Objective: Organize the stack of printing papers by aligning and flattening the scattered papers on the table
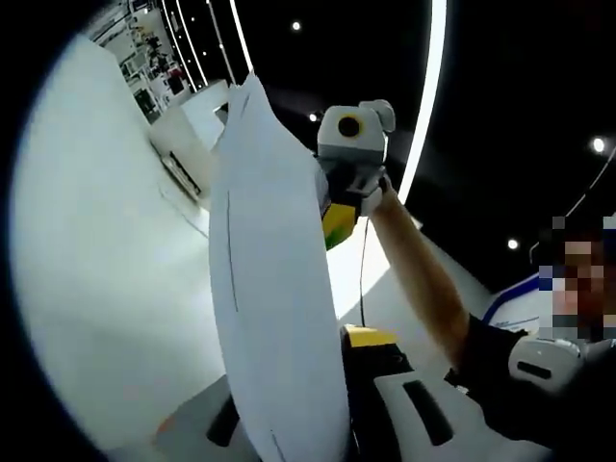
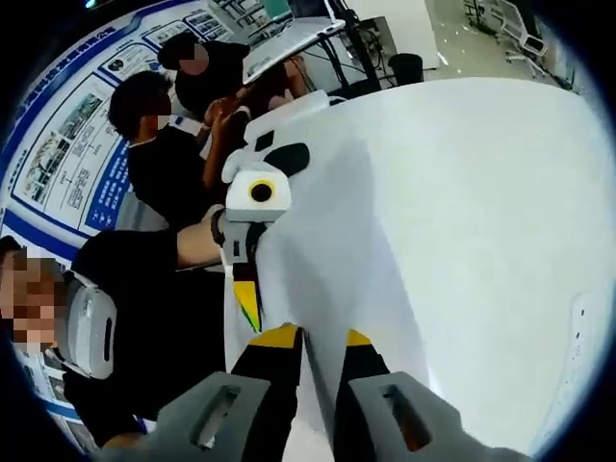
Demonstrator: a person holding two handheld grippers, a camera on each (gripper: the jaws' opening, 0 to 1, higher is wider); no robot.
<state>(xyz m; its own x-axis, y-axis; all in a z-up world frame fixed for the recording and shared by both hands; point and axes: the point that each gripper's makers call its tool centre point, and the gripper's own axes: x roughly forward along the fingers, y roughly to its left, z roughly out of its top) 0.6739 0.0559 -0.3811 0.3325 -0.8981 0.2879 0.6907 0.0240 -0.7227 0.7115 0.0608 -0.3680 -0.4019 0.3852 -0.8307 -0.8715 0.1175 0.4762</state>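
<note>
Paper stack (image 1: 274, 289) upright on edge above the table (image 1: 106, 289), pinched between left tongs (image 1: 318, 423) and right tongs (image 2: 313, 351).

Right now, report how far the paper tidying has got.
Done: the papers look gathered into one stack, lifted off the white table. In hand: the left gripper and right gripper each pinch an edge of the stack, held edge-on. Left: squaring the edges and laying it flat on the table.
</note>
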